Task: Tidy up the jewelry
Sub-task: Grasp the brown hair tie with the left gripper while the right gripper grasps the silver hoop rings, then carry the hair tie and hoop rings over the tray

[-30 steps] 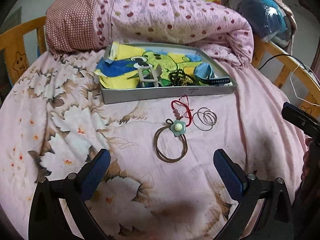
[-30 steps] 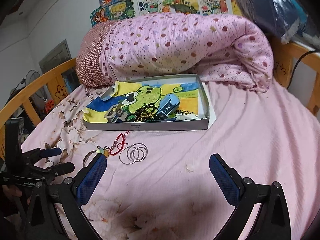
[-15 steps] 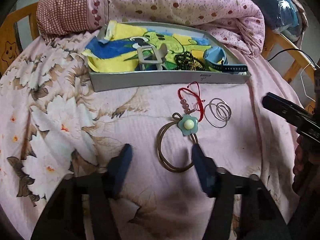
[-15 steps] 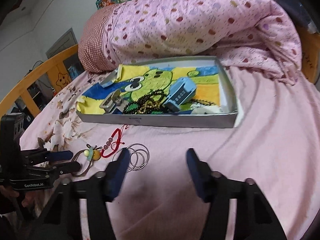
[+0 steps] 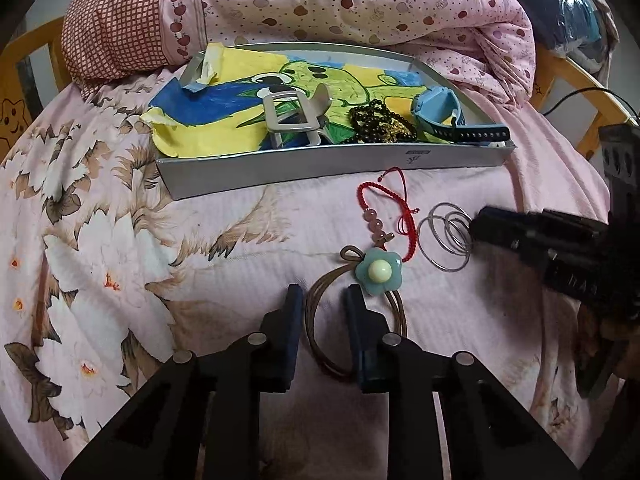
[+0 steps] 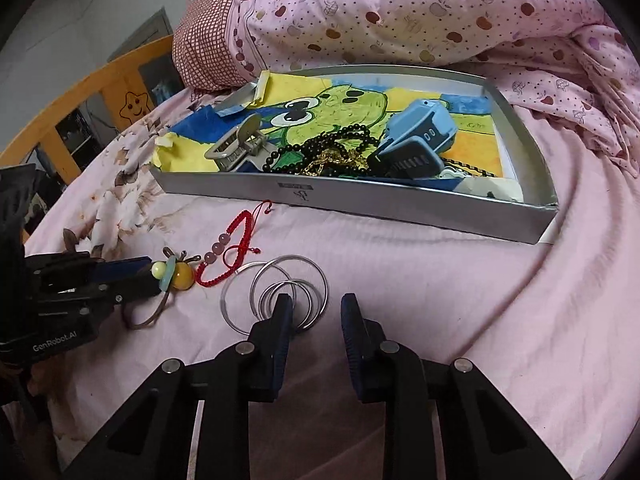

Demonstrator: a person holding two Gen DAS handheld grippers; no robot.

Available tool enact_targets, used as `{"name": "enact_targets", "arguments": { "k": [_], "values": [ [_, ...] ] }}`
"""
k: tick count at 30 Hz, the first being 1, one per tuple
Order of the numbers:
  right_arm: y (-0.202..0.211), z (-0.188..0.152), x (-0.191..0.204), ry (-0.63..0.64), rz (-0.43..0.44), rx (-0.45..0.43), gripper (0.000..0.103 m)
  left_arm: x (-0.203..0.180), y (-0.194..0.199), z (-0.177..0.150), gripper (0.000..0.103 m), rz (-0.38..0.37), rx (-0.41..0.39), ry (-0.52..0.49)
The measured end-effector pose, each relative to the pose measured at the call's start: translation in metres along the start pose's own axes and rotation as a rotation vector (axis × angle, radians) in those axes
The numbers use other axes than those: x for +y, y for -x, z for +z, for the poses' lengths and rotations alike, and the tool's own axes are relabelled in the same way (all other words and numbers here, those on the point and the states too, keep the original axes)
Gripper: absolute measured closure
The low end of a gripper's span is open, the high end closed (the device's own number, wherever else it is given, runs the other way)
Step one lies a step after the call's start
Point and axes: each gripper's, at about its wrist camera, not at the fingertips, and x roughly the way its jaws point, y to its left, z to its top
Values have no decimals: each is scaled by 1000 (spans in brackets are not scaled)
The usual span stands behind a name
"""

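A brown hair tie (image 5: pixel 316 312) with a teal flower charm (image 5: pixel 378 272) lies on the pink bed sheet. My left gripper (image 5: pixel 320 300) is low over it, its jaws partly closed with the tie's left strand between them, not clamped. A red string bracelet (image 5: pixel 386 210) lies past the charm. Several silver bangles (image 6: pixel 276 292) lie to its right. My right gripper (image 6: pixel 312 312) is low at their near edge, jaws partly closed around the rings' rim. A grey tray (image 5: pixel 320 168) (image 6: pixel 360 204) holds black beads (image 6: pixel 320 152), a blue watch (image 6: pixel 420 140) and a grey clip (image 5: pixel 294 114).
A rolled pink dotted quilt (image 5: pixel 340 4) lies behind the tray. A wooden bed rail (image 6: pixel 92 88) runs along the left and another (image 5: pixel 576 80) along the right, with a black cable (image 5: pixel 592 96). A blue bag (image 5: pixel 568 8) sits at the far right.
Both grippers have moved forward and down to the jewelry and their jaws have narrowed from wide open. The left now straddles the hair tie, the right the bangles' edge.
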Motion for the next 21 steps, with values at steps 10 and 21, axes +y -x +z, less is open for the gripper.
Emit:
{"name": "enact_targets", "arguments": {
  "k": [10,21],
  "values": [
    [6,-2,4,1,-3,15,98,4,2,-5,98,9,-33,31],
    [30,-6,4,-37,-19,9,99,1,11,-3,101,0,-41,40]
  ]
}}
